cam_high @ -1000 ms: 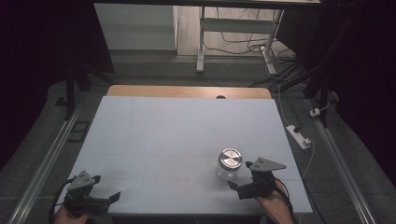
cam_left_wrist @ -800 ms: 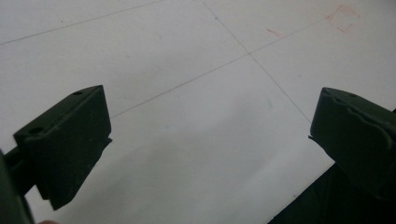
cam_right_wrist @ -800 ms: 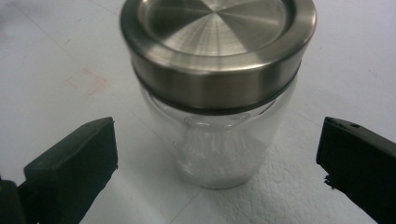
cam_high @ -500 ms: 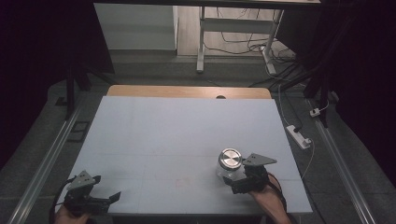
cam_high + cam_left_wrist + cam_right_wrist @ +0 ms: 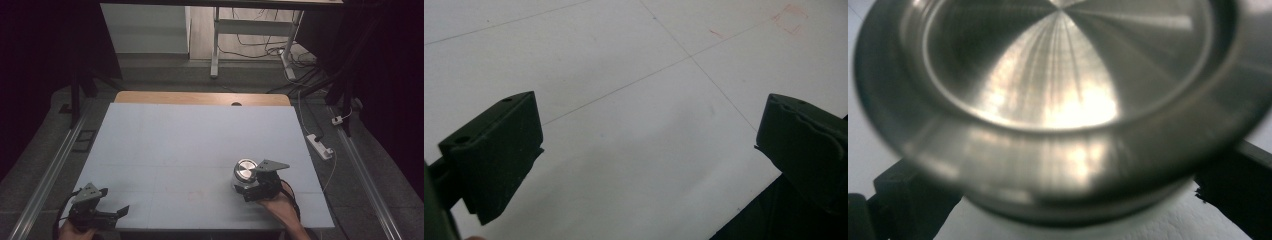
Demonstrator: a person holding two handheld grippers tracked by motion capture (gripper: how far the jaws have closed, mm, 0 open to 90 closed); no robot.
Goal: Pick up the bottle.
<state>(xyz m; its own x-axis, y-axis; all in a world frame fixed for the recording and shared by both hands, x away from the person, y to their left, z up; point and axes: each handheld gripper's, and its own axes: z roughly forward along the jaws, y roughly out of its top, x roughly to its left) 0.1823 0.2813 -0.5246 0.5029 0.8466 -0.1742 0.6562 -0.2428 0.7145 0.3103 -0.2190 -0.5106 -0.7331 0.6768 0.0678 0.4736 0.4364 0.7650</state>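
Note:
A glass jar with a shiny metal lid (image 5: 245,170) stands at the front right of the white table (image 5: 190,135). My right gripper (image 5: 244,189) is at the jar from the near side, open, one jaw on each side of the jar just under the lid. In the right gripper view the lid (image 5: 1063,100) looms large and blurred, and the right gripper (image 5: 1080,200) has a black jaw at each bottom corner. My left gripper (image 5: 114,201) rests at the front left corner, open and empty. The left gripper (image 5: 649,145) frames bare table.
The table's front edge (image 5: 749,220) runs right under the left gripper. A faint red square mark (image 5: 791,20) lies on the sheet. A wooden strip (image 5: 200,97) borders the far side. A white power strip (image 5: 320,146) lies on the floor at the right.
My right gripper has moved left and forward from beside the jar until its jaws flank it. The left gripper has stayed put.

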